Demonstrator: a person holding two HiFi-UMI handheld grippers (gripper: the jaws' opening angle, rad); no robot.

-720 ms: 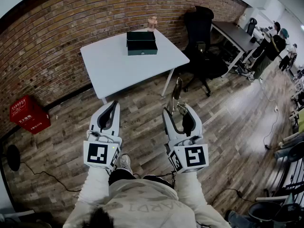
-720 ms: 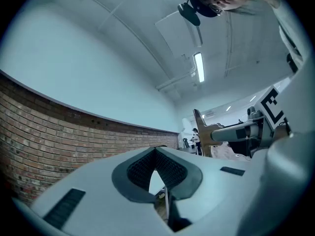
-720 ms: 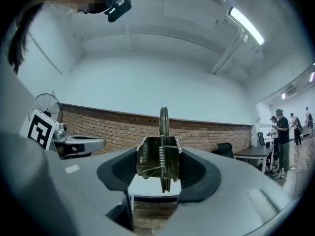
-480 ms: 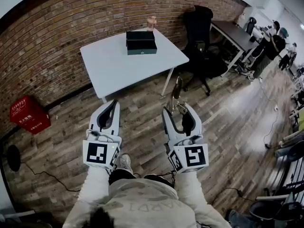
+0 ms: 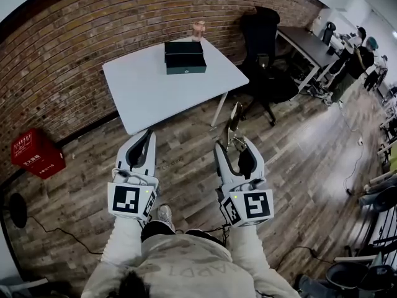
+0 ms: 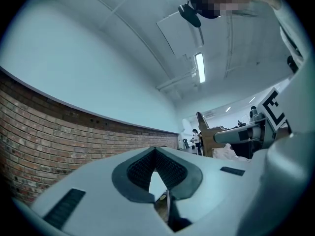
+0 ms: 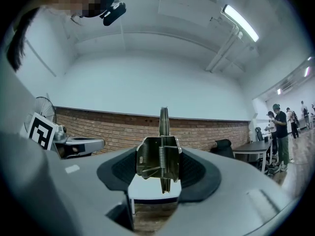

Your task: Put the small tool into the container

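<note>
The container is a dark green lidded box point(image 5: 185, 56) on the white table point(image 5: 155, 89), well ahead of both grippers. My right gripper point(image 5: 237, 144) is shut on the small tool point(image 5: 234, 120), a thin metal piece with a spring that sticks up beyond the jaws. The right gripper view shows the same tool point(image 7: 164, 127) clamped upright between the dark pads of that gripper point(image 7: 160, 169). My left gripper point(image 5: 144, 136) hangs level beside it over the wooden floor. Its jaws meet at the tips with nothing between them, as the left gripper view point(image 6: 155, 151) confirms.
A small pinkish object point(image 5: 198, 28) stands behind the box. A red crate point(image 5: 34, 154) sits by the brick wall at left. A black office chair point(image 5: 263, 54) and a dark desk point(image 5: 307, 45) stand right of the table. People point(image 5: 356, 54) stand at the far right.
Almost nothing differs. The right gripper with the tool has drifted slightly to the right and the view has shifted a little; both grips are unchanged.
</note>
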